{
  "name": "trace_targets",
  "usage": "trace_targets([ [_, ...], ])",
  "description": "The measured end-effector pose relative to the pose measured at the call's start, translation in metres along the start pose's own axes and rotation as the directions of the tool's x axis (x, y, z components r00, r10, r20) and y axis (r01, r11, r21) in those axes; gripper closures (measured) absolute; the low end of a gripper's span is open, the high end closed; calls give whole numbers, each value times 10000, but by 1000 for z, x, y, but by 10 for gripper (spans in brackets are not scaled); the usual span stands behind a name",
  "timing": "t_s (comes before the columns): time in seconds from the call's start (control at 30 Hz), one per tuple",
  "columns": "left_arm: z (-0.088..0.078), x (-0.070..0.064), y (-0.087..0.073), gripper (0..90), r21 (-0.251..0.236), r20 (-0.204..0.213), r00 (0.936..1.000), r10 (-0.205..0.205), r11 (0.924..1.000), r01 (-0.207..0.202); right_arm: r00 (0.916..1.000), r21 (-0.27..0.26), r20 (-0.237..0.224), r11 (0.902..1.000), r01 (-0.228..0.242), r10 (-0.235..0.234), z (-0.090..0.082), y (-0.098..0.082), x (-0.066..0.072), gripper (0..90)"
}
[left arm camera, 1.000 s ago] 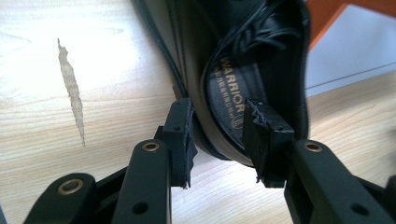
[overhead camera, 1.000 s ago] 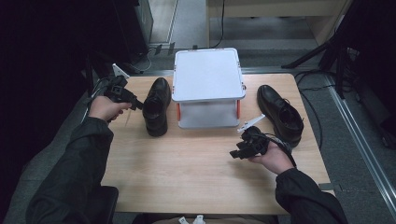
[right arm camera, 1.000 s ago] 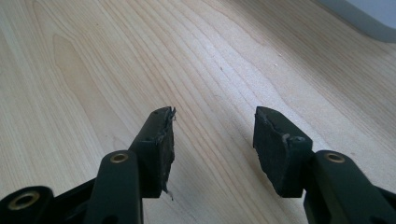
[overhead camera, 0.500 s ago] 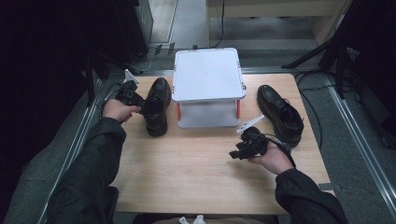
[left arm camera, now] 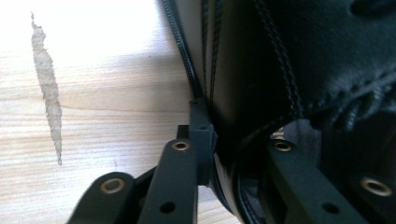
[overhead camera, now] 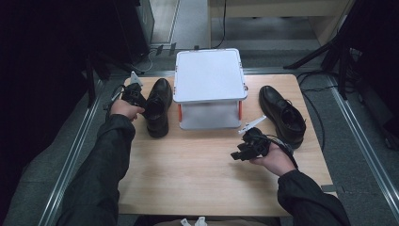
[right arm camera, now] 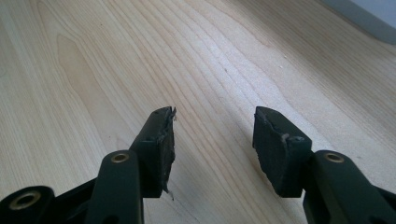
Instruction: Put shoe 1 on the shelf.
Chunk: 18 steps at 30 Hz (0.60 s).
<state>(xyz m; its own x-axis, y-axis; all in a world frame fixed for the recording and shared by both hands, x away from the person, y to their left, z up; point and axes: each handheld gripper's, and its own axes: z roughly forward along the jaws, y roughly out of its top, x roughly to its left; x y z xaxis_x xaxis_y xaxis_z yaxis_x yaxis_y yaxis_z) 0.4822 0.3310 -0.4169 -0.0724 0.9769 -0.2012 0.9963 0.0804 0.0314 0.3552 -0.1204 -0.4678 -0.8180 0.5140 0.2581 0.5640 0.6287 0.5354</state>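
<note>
Straddling the side wall of the left shoe (overhead camera: 157,107), the left gripper (overhead camera: 136,98) has one jaw outside the leather and the other inside the opening, as the left gripper view shows, with the collar edge caught between them; whether they are pressed fully tight on it I cannot tell. That shoe lies on the wooden table (overhead camera: 197,183) just left of the white box (overhead camera: 209,77), its long axis running away from the person, toe toward them. The right gripper (overhead camera: 245,149) hovers over bare wood with its jaws spread wide and holding nothing. The right shoe (overhead camera: 281,115) sits just beyond and to its right, so each hand is nearest its own shoe.
</note>
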Motion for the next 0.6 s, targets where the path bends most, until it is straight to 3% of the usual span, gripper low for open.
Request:
trace_targets([
  [0.13, -5, 8, 2, 846, -35, 261, 9974, -666, 9978, 667, 10000, -49, 0, 10000, -26, 26, -1, 0, -1, 493],
  [0.33, -14, 16, 2, 854, -26, 996, 9878, -1198, 9927, 1206, 10000, -44, 16, 10000, -73, 74, -1, 0, -2, 494],
  [0.5, -27, 19, 2, 853, -219, 1123, 9870, -1154, 9927, 1186, 10000, -51, 23, 10000, -38, 38, -1, 0, -2, 494],
  [0.6, -38, 22, 2, 854, -400, 1317, 9830, -1279, 9901, 1342, 10000, -59, 23, 10000, -55, 55, -1, 0, -2, 494],
])
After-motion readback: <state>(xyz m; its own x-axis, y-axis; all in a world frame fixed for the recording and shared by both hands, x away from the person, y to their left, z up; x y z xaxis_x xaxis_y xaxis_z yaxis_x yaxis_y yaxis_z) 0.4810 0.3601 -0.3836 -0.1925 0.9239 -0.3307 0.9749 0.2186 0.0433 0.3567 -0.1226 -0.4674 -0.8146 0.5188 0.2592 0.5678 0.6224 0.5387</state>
